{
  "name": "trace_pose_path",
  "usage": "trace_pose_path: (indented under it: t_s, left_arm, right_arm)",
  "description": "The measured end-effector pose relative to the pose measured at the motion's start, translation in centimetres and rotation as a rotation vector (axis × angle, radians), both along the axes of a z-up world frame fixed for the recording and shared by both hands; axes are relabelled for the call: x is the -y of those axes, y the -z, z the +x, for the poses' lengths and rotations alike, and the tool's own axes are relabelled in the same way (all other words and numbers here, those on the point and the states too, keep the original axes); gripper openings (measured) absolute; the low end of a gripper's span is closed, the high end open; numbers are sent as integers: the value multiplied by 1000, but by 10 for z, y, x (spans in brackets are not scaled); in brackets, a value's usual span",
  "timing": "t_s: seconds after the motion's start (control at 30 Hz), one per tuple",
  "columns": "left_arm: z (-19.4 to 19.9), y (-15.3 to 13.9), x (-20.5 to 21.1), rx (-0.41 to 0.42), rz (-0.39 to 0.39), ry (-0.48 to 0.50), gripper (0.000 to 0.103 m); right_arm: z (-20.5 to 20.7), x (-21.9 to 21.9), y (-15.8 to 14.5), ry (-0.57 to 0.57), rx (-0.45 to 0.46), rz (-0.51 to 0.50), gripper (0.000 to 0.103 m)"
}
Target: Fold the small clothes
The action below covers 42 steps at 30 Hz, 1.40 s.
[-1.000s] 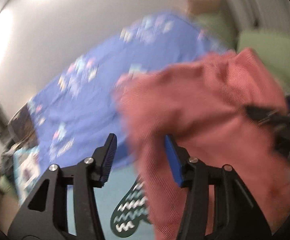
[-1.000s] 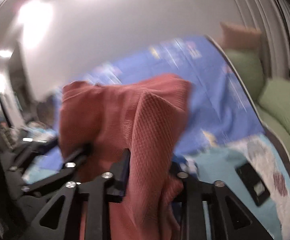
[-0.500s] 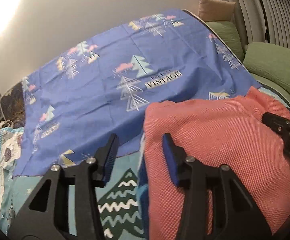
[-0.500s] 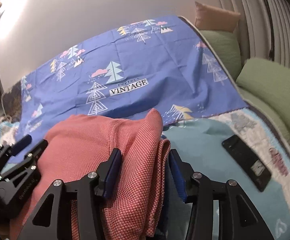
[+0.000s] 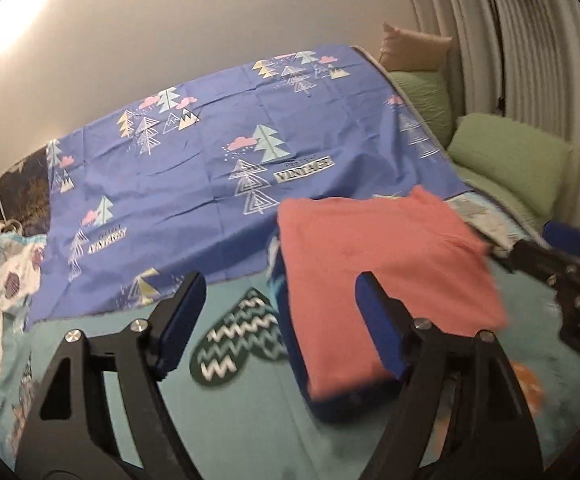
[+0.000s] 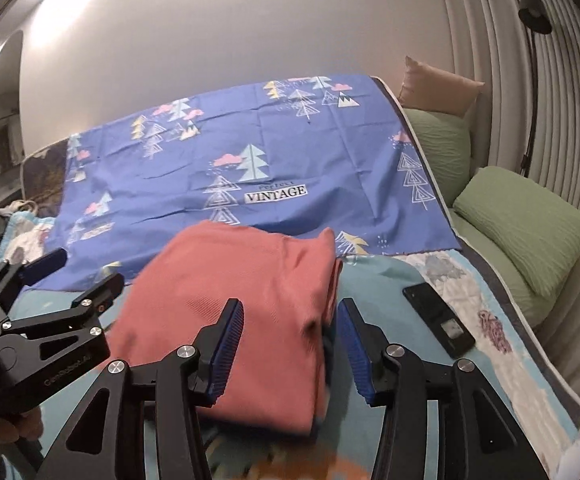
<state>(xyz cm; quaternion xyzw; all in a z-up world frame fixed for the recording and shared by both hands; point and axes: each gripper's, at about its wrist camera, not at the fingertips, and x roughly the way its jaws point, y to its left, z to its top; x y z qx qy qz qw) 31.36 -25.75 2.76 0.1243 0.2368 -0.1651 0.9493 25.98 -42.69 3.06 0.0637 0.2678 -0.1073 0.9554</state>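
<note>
here the folded pink cloth (image 5: pixel 382 264) lies flat on the bed (image 5: pixel 250 432) near its front edge, long axis running away from both claws, left claw (image 5: pixel 278 320) and right claw (image 6: pixel 290 344) both released, the right nearer.

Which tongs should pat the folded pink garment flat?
Right, probably. The right tongs hang open directly over the pink garment; the left tongs are open too, but centred off its left edge.
</note>
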Motion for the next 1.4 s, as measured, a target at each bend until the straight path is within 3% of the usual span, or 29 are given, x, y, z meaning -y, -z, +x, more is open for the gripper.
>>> trace_pose_path:
  t_s: [0.17,0.33,0.7,0.9,1.1,1.4]
  left_arm:
    - [-66,-20,-17,-6,-13,38,82]
    - [-123,-37,-36,6,-21,42,82]
    - [-220,-56,-97,-3,-136,21,84]
    - [-261,-52,-123,54,-97,-9,92]
    - [-279,-51,-144,19,-145,-12,92]
    - [-300,-43,-161,7,-154,2,92]
  right_arm:
    - [-64,-15,-18,-1,-16,75,51]
    - [-132,-43,-39,24,-27,26,54]
    - [-247,-99,-82,37,37,-25,70]
    - [-280,-122,-79,20,47,2,75]
    - [-296,-141,-72,32,23,29,75]
    - [-320,-157,-73,43,18,21,76]
